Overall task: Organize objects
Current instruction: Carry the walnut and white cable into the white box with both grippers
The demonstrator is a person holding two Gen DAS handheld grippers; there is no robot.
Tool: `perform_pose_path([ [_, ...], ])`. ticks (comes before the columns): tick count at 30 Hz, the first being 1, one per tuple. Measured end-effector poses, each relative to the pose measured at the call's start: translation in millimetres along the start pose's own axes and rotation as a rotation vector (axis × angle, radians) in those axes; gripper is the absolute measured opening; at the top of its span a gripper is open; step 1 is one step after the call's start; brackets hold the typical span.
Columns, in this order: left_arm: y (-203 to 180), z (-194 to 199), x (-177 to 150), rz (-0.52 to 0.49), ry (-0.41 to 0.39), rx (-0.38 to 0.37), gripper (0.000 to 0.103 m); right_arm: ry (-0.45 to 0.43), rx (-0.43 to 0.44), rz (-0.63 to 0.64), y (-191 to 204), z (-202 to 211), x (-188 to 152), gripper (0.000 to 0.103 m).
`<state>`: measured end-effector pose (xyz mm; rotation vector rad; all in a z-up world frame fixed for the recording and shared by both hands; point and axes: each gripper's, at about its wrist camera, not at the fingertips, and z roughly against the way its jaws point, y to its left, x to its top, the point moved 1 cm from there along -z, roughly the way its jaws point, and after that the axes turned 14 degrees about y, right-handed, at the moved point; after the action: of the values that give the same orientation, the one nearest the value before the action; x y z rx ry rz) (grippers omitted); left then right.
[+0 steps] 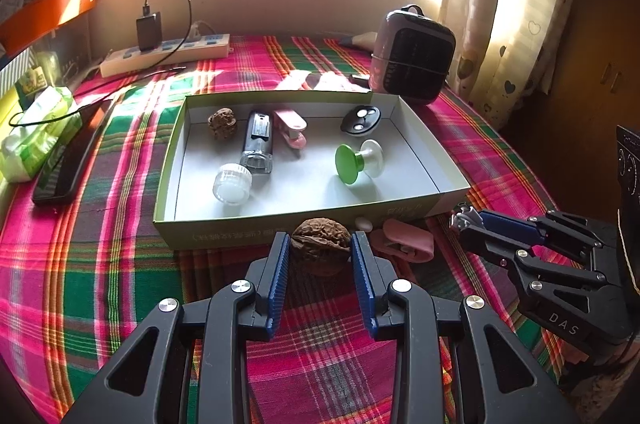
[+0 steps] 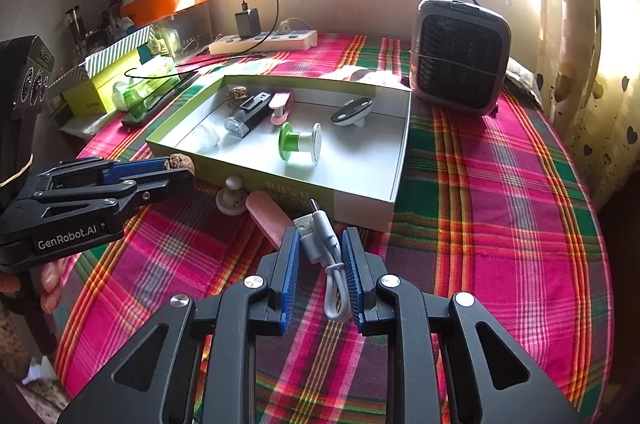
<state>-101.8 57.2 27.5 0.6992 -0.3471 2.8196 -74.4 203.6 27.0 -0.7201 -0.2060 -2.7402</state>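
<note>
A brown walnut (image 1: 320, 248) hangs just in front of the green cardboard box (image 1: 240, 234), with my left gripper (image 1: 320, 240) shut on it. In the right wrist view that left gripper (image 2: 180, 170) is at the left with the walnut (image 2: 180, 161) at its tips. My right gripper (image 2: 320, 238) is shut on a white USB cable (image 2: 318, 244) near the box's front wall (image 2: 360, 208). Inside the box lie another walnut (image 1: 222, 123), a black device (image 1: 258, 140), a pink clip (image 1: 292, 128), a key fob (image 1: 360, 119), a green-and-white spool (image 1: 358, 160) and a clear jar (image 1: 232, 184).
A pink object (image 2: 268, 212) and a white knob (image 2: 232, 196) lie on the plaid cloth before the box. A small heater (image 1: 412, 56) stands at the back right, a power strip (image 1: 164, 52) at the back, and a black slab (image 1: 68, 160) and a tissue pack (image 1: 36, 136) at the left.
</note>
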Motion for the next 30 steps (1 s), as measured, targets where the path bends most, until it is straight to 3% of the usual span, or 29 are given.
perform_pose_path([
  [13,-0.1,3.1,18.5,-0.025,-0.015,-0.007,0.029,-0.039,0.007,-0.003,4.5,7.8,21.5,0.023],
  [30,6.1,-14.0,49.2,-0.021,-0.003,-0.002,0.029,-0.034,-0.051,-0.042,-7.0,-8.4,64.9,0.023],
])
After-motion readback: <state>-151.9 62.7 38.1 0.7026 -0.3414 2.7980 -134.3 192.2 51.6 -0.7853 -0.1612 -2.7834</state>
